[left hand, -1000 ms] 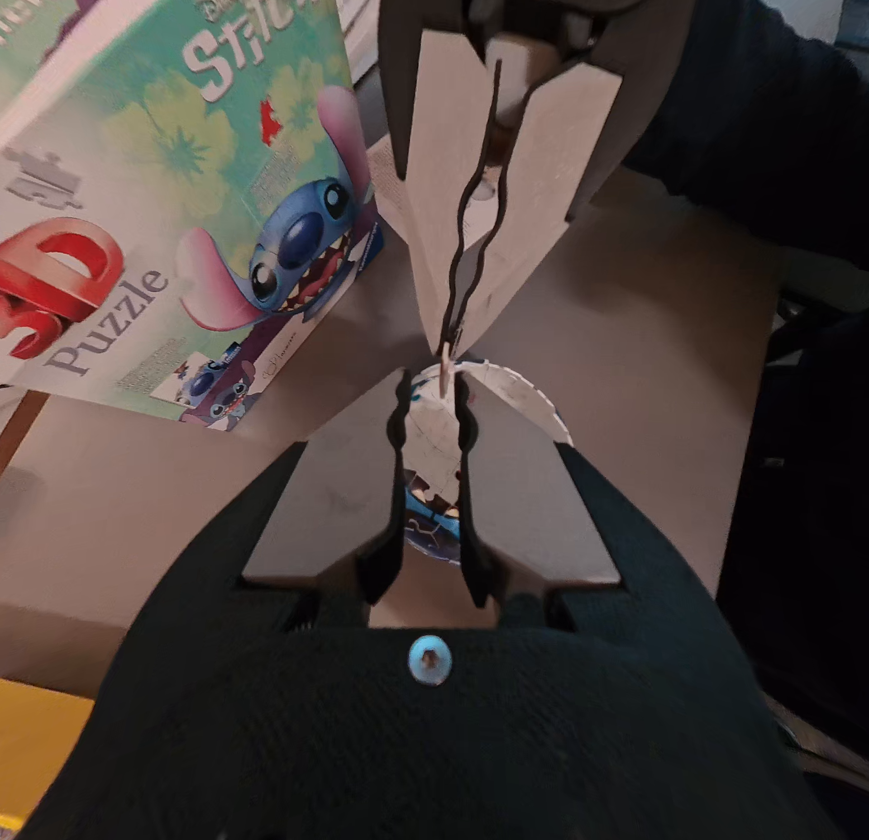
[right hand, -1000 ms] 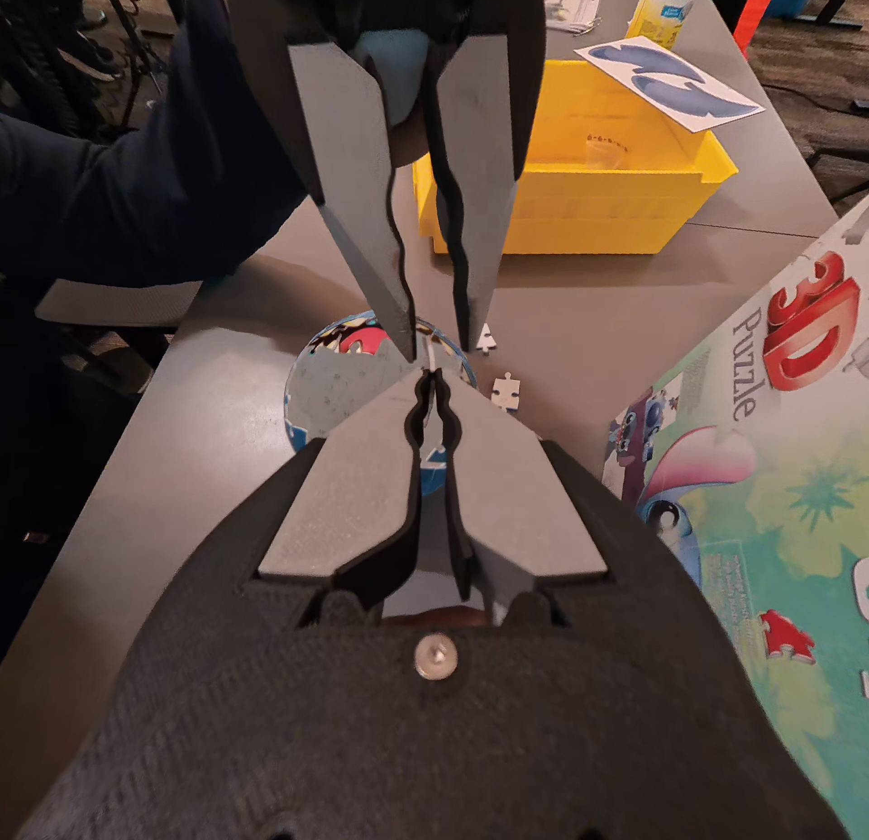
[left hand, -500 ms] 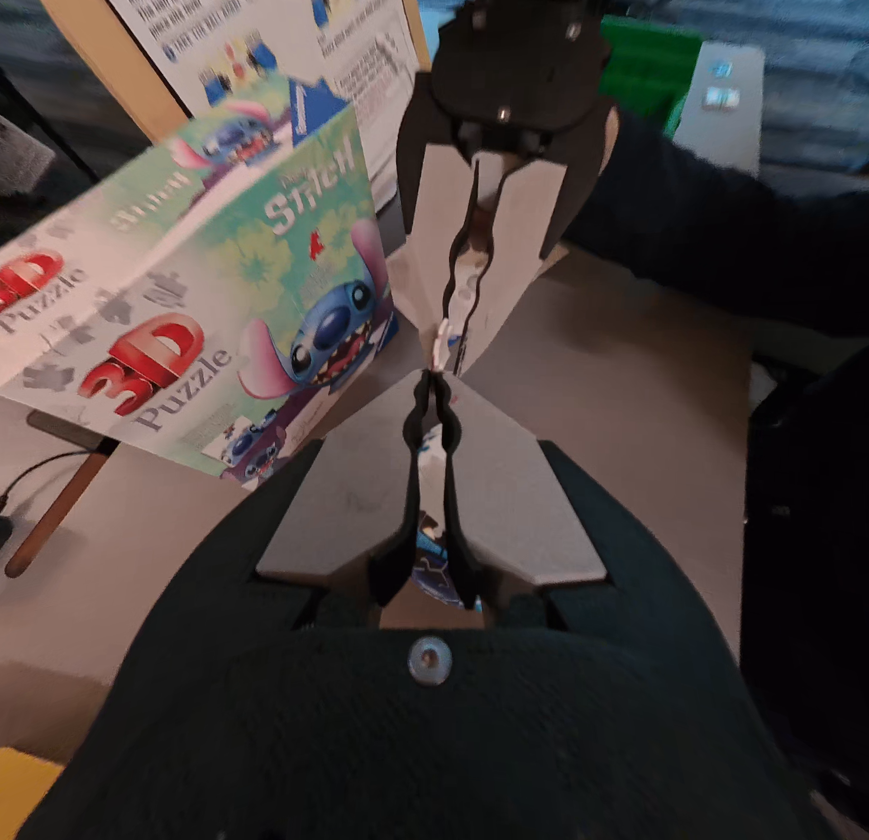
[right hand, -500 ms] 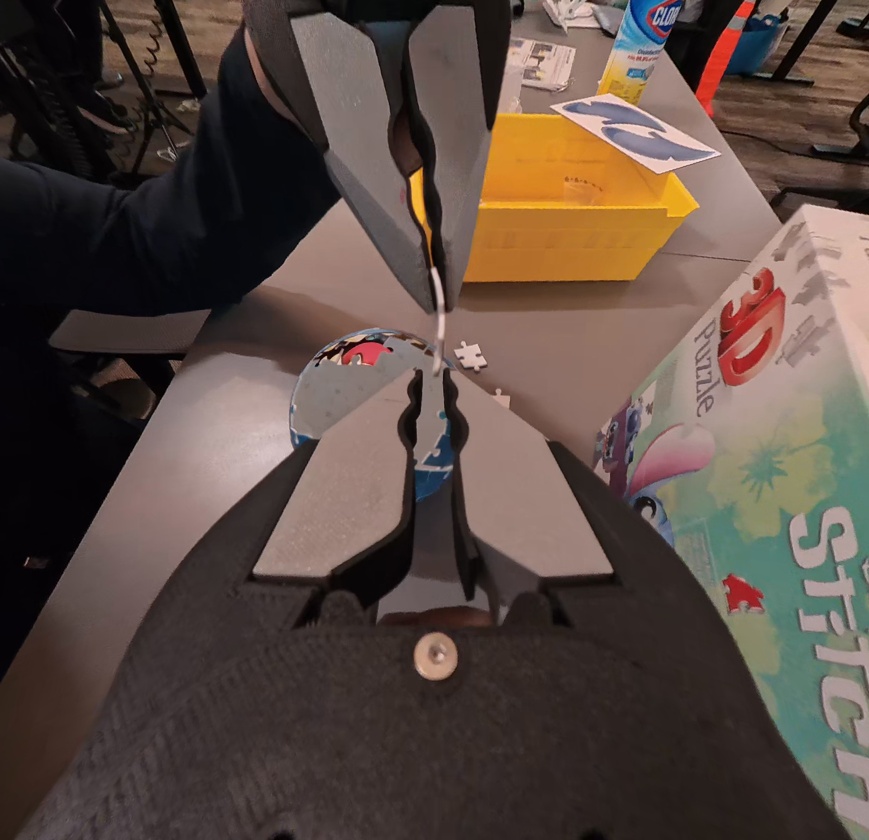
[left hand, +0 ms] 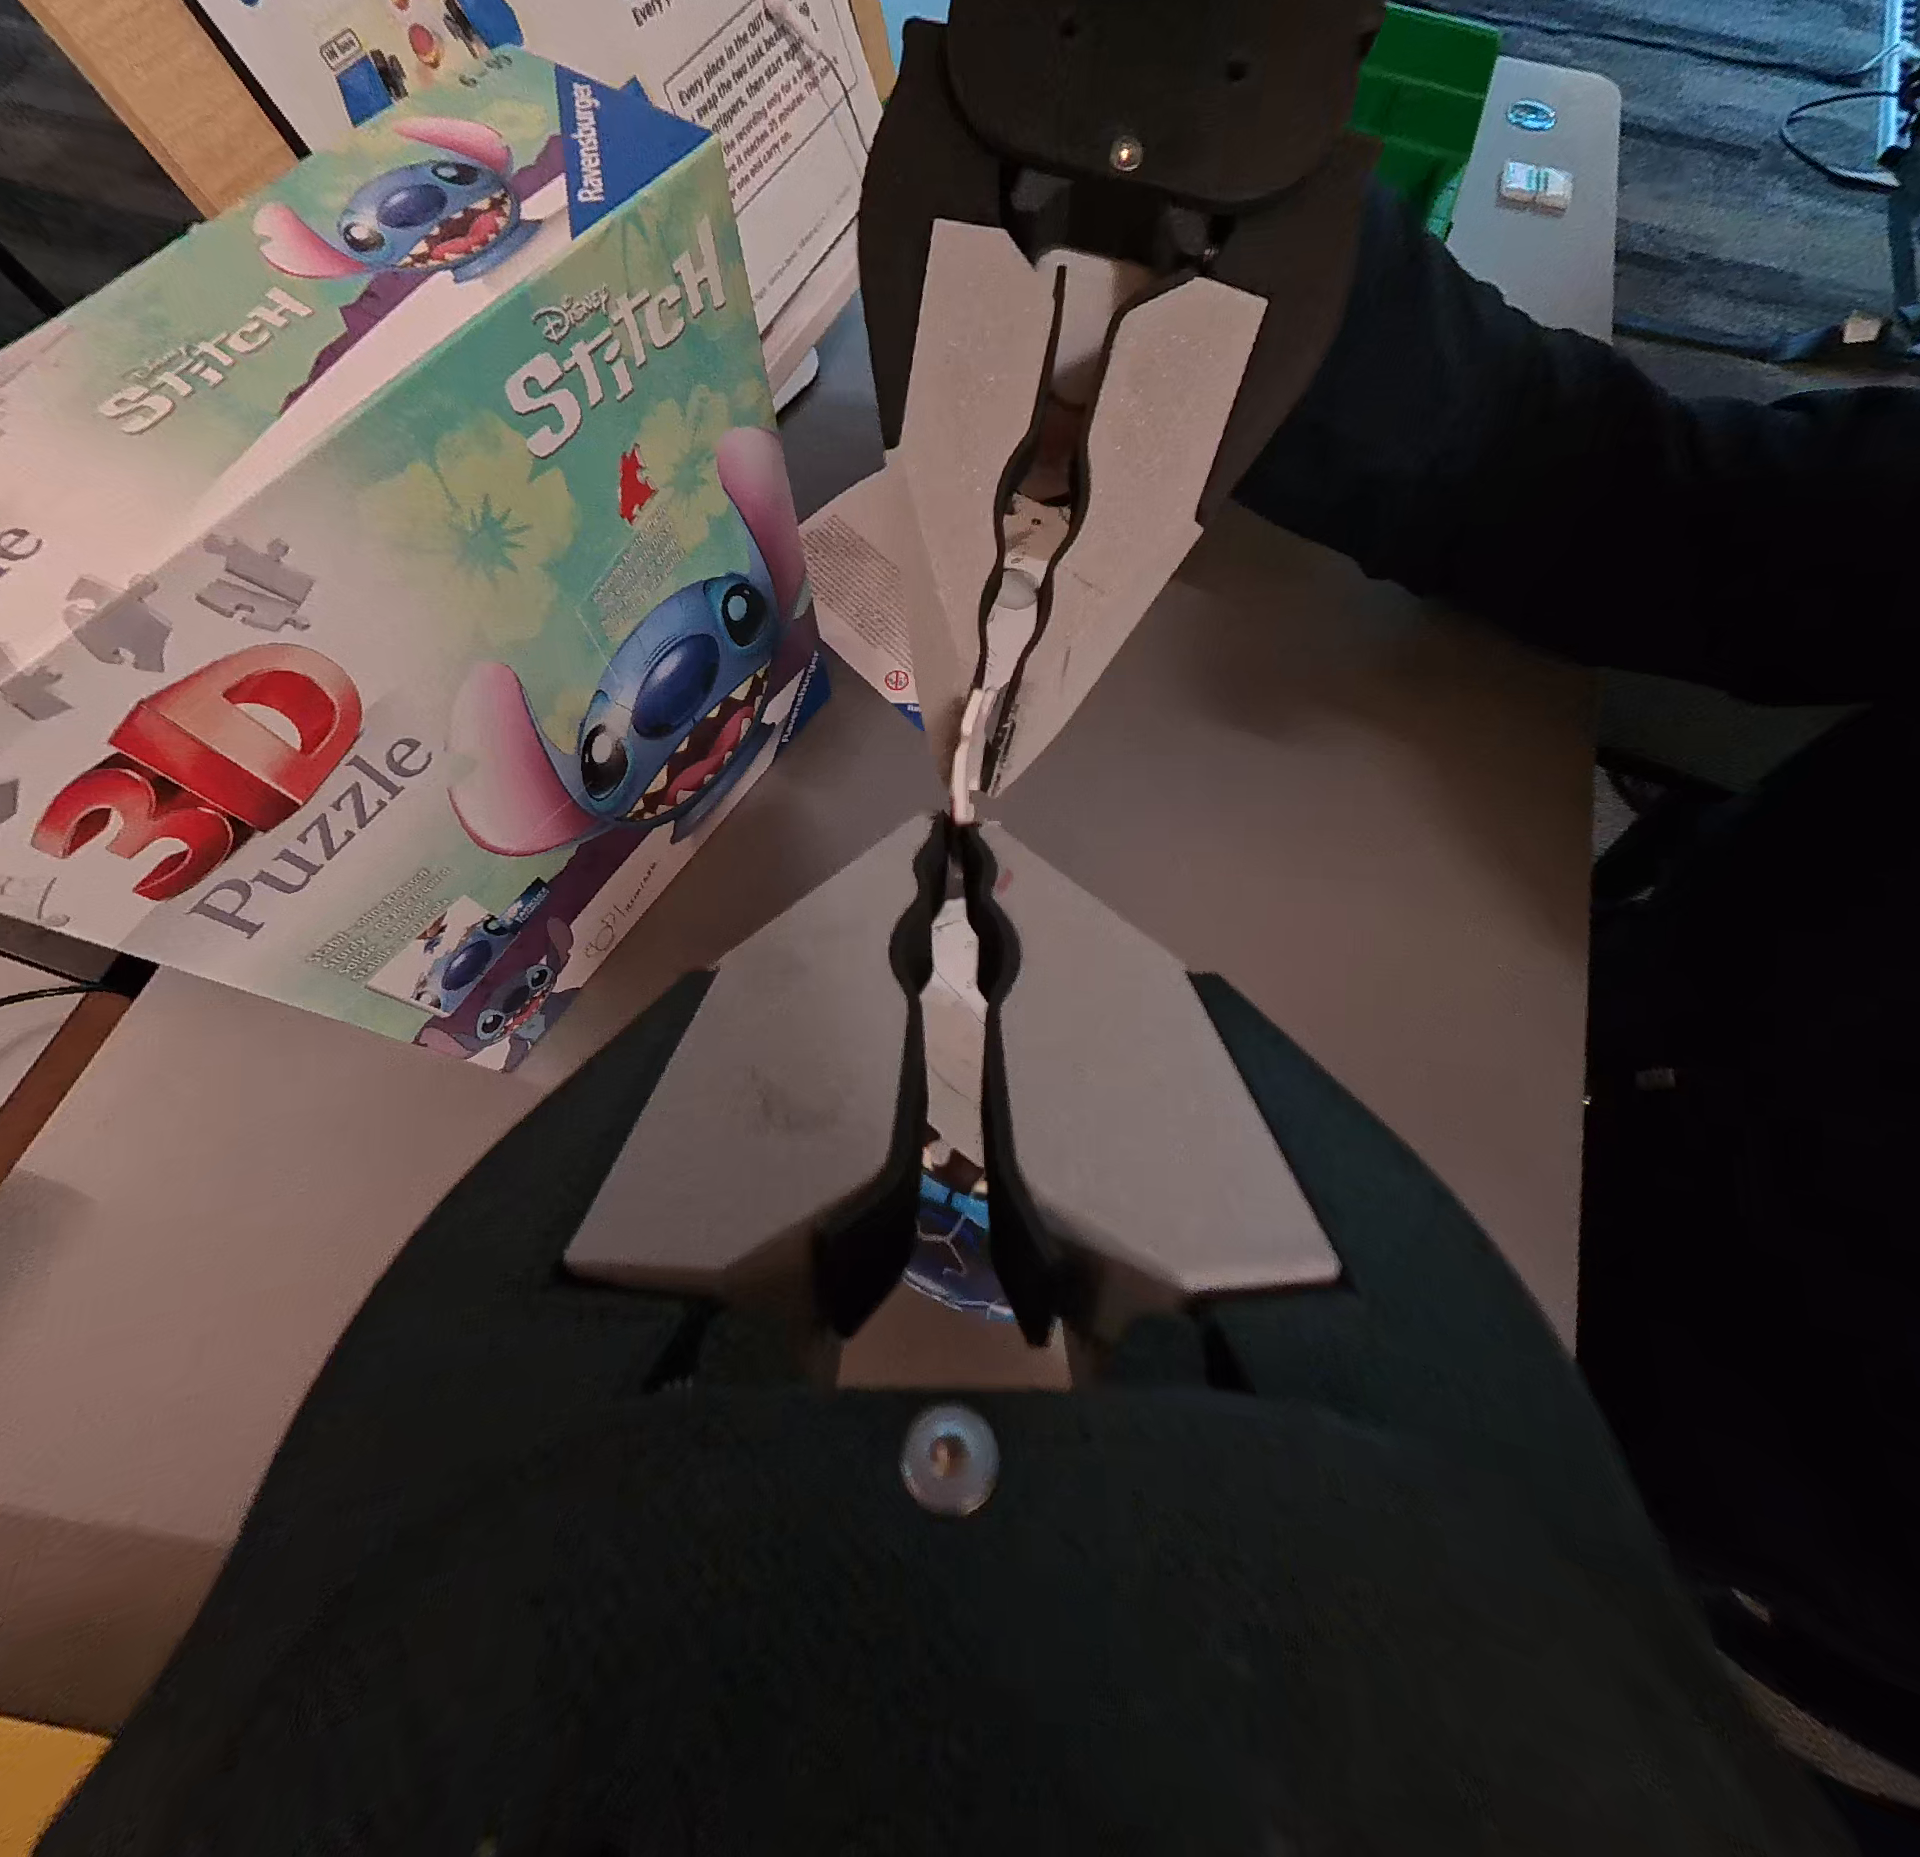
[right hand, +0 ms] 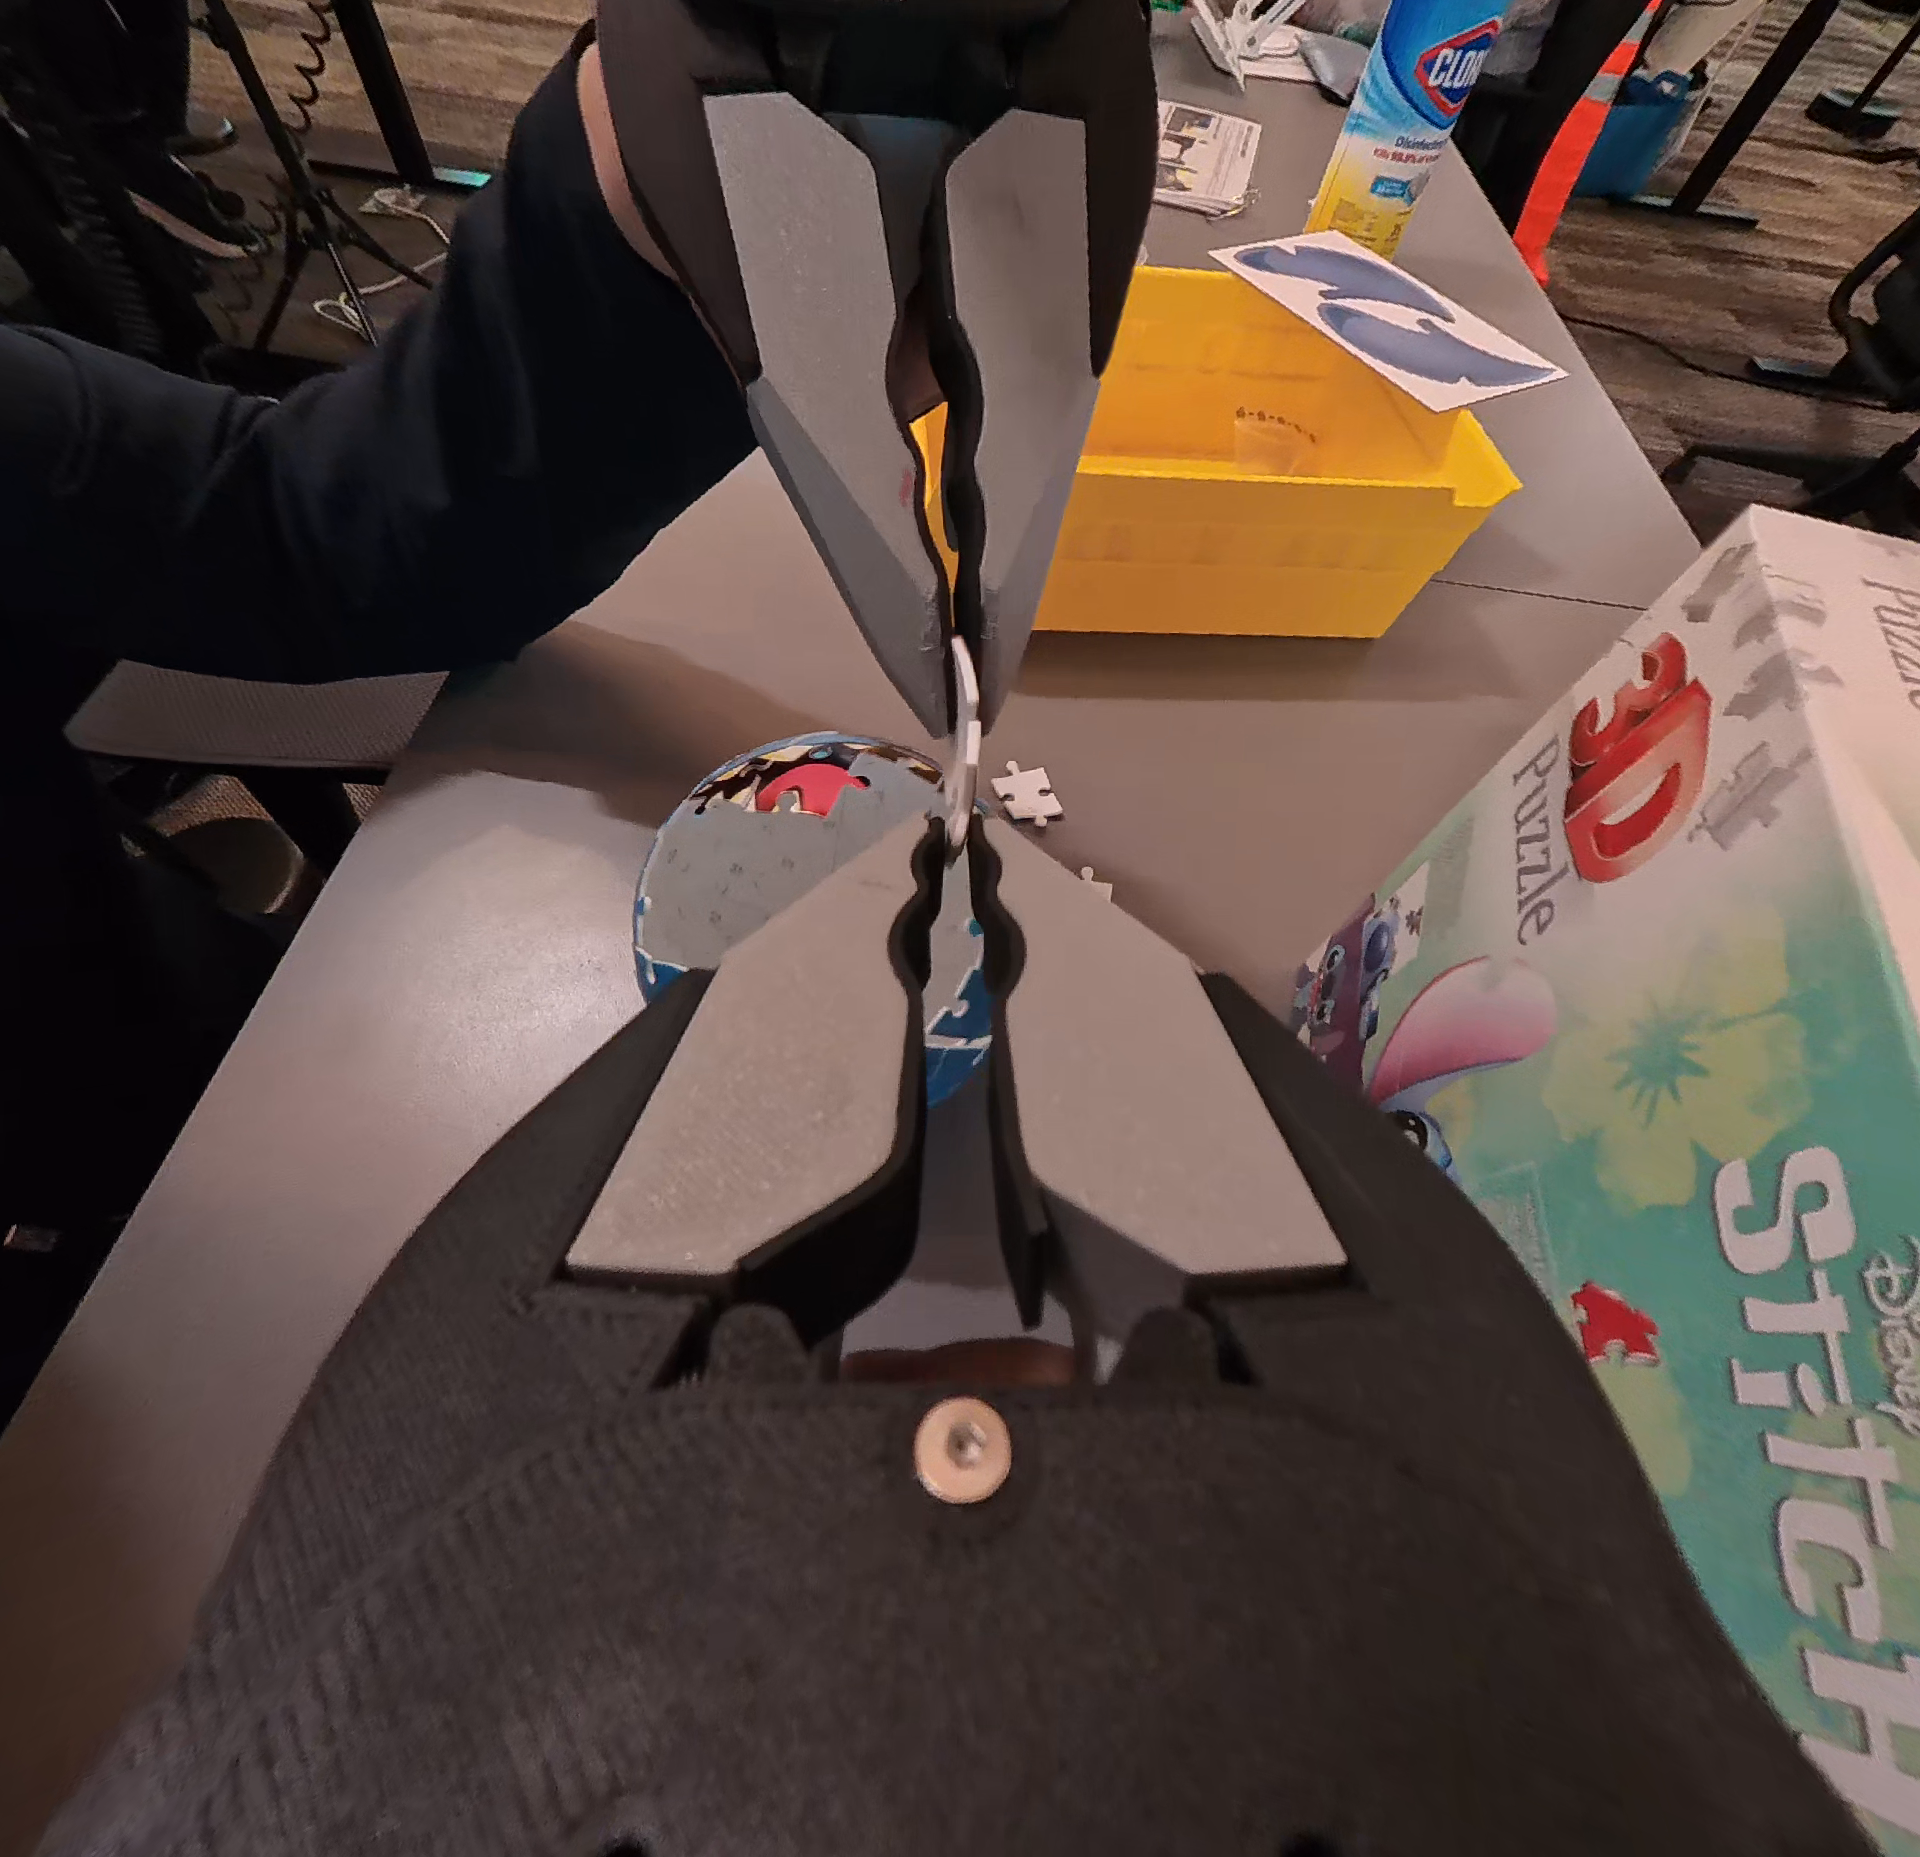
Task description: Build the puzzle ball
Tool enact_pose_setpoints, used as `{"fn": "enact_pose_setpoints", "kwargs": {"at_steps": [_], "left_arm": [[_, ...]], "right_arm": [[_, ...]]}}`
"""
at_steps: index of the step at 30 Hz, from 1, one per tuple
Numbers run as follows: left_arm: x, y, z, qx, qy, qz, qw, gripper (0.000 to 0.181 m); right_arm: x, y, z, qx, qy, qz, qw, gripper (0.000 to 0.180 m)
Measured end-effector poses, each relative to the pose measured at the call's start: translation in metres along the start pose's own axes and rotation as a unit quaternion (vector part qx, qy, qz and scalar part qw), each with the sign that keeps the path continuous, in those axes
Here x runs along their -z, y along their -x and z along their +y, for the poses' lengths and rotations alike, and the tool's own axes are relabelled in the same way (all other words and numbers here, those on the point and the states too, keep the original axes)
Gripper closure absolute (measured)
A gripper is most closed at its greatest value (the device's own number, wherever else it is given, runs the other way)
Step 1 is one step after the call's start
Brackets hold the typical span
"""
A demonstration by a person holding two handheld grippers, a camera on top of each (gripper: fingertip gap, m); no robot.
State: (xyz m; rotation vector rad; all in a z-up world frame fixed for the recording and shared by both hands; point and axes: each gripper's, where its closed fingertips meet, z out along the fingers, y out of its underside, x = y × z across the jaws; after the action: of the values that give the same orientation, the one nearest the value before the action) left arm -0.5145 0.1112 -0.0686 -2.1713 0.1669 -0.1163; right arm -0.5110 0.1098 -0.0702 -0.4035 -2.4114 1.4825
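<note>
Two claws are shown tip to tip above a grey table [right hand: 1195, 727], each held by a person in a dark sleeve [right hand: 343, 498].

In the left wrist view, the left claw [left hand: 954, 828] is seen from behind with its fingertips drawn together; the wavy inner edges leave only a narrow gap farther back. The right claw [left hand: 982, 758] points toward it from above, and a white curved puzzle piece [left hand: 971, 742] is pinched at its tip. The lower end of the piece reaches the tip of the left claw; whether the left claw also grips it cannot be told from this view.

In the right wrist view, the same piece [right hand: 966, 737] is seen edge-on, spanning the two tips: its upper end is clamped between the fingers of the left claw [right hand: 961, 706], and its lower end sits between the nearly closed fingertips of the right claw [right hand: 954, 839].

The partly built puzzle ball [right hand: 758, 851] rests on the table directly beneath the claws, an open blue shell with a grey inner surface and a red patch near its far rim. A loose white piece [right hand: 1027, 793] lies just beside it. The puzzle box [right hand: 1662, 1028] stands toward the right edge of the table, and a yellow bin [right hand: 1278, 519] occupies the far edge, with a printed sheet [right hand: 1392, 316] laid across its rim and a spray bottle [right hand: 1403, 93] behind.
</note>
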Motion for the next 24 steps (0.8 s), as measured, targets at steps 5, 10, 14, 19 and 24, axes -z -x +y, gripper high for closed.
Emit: {"fn": "enact_pose_setpoints", "kwargs": {"at_steps": [5, 10, 14, 19, 24], "left_arm": [[-0.003, -0.002, 0.009, -0.002, 0.023, 0.008, 1.000, 0.181], [-0.010, -0.004, 0.015, -0.007, 0.045, 0.009, 0.999, 0.179], [-0.020, -0.004, 0.024, -0.014, 0.074, 0.006, 0.997, 0.180], [-0.020, -0.004, 0.022, -0.012, 0.067, 0.006, 0.998, 0.180], [-0.019, -0.006, 0.026, -0.009, 0.079, 0.012, 0.997, 0.180]], "right_arm": [[0.005, 0.001, -0.007, -0.004, -0.017, -0.001, 1.000, 0.180], [0.007, -0.002, -0.005, -0.005, -0.015, 0.004, 1.000, 0.180], [0.006, 0.000, -0.008, -0.008, -0.022, -0.001, 1.000, 0.180], [0.006, -0.001, -0.008, -0.012, -0.027, -0.002, 1.000, 0.180], [0.005, -0.001, -0.006, -0.010, -0.018, -0.001, 1.000, 0.180]]}}
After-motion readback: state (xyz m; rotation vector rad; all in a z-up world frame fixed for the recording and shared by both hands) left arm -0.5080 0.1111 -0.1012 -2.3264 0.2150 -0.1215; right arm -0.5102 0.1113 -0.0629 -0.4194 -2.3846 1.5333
